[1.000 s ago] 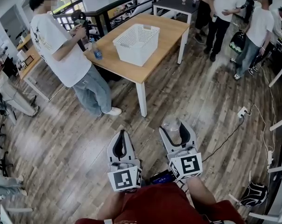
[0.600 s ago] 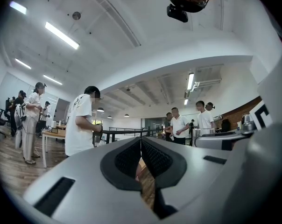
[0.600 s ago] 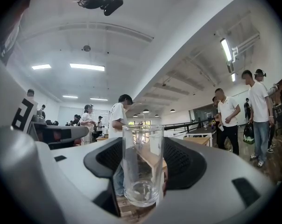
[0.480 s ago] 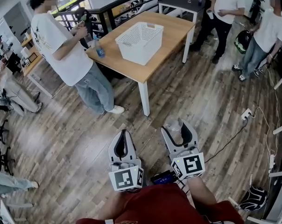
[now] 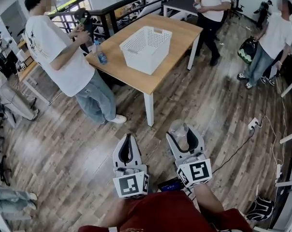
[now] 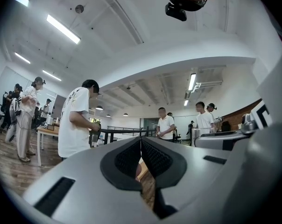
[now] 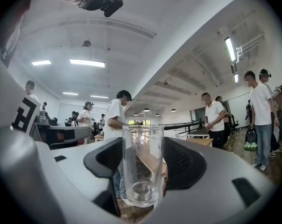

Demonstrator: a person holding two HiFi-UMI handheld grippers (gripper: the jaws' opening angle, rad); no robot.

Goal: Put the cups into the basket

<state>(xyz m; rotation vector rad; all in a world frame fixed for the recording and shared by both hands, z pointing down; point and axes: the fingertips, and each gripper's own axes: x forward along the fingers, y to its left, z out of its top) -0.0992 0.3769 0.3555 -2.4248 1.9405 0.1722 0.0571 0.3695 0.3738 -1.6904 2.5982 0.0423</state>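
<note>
A clear glass cup (image 7: pixel 142 164) stands upright between the jaws of my right gripper (image 7: pixel 143 160), which is shut on it; in the head view that cup (image 5: pixel 179 133) shows at the right gripper (image 5: pixel 183 139), held above the wooden floor. My left gripper (image 5: pixel 127 151) hangs beside it, shut with nothing in it; in the left gripper view its pads (image 6: pixel 152 158) meet at the tips. The white perforated basket (image 5: pixel 145 42) sits on a wooden table (image 5: pixel 136 74) well ahead of both grippers.
A person in a white T-shirt (image 5: pixel 54 52) stands at the table's left side, next to a small blue bottle (image 5: pixel 101 56). More people (image 5: pixel 211 4) stand beyond the table and at the right. A power strip and cable (image 5: pixel 255 122) lie on the floor at the right.
The table and basket have shifted slightly in the head view. The person beyond the table has stepped left. Both grippers keep their pose, with the cup still held.
</note>
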